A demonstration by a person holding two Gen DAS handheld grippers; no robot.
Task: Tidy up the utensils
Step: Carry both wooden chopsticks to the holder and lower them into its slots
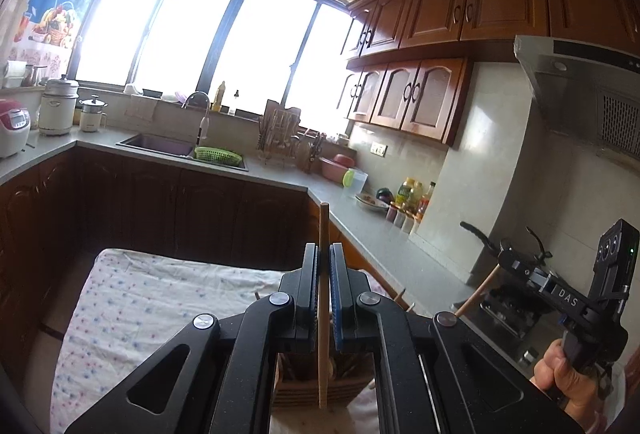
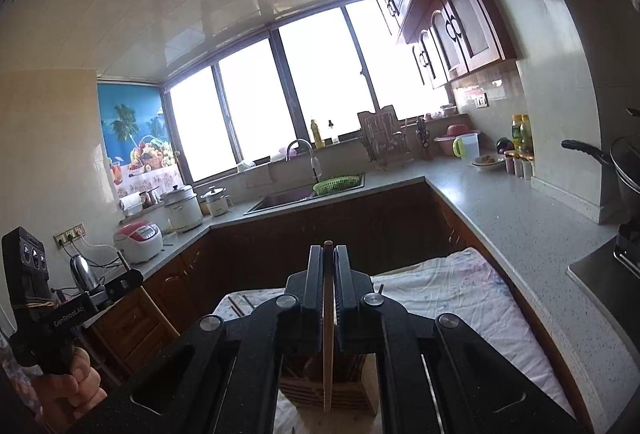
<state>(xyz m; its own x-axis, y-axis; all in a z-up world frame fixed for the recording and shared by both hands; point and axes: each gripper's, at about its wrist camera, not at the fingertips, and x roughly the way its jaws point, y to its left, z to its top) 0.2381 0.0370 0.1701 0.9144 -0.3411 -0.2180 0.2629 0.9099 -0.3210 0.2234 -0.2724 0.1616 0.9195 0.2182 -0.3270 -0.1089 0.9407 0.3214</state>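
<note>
My left gripper [image 1: 324,250] is shut on a pale wooden chopstick [image 1: 323,224] that stands upright between its pads. Under it sits a wooden utensil holder [image 1: 304,392] on a table with a flowered cloth [image 1: 160,294]. My right gripper [image 2: 328,252] is shut on a second chopstick [image 2: 328,346], above the same holder [image 2: 304,392]. Each view also catches the other gripper at its edge: the right gripper [image 1: 505,257] with its chopstick [image 1: 478,292], and the left gripper [image 2: 134,277] with its chopstick [image 2: 122,260]. A hand [image 2: 76,378] grips each handle.
Loose chopsticks [image 2: 238,304] lie on the cloth [image 2: 460,294]. A grey countertop [image 2: 500,218] wraps around the room, with a sink [image 2: 280,200], a green basket [image 2: 336,185], a rice cooker [image 2: 138,240] and bottles [image 1: 412,194]. A pan [image 2: 624,162] sits on the stove under a range hood [image 1: 580,90].
</note>
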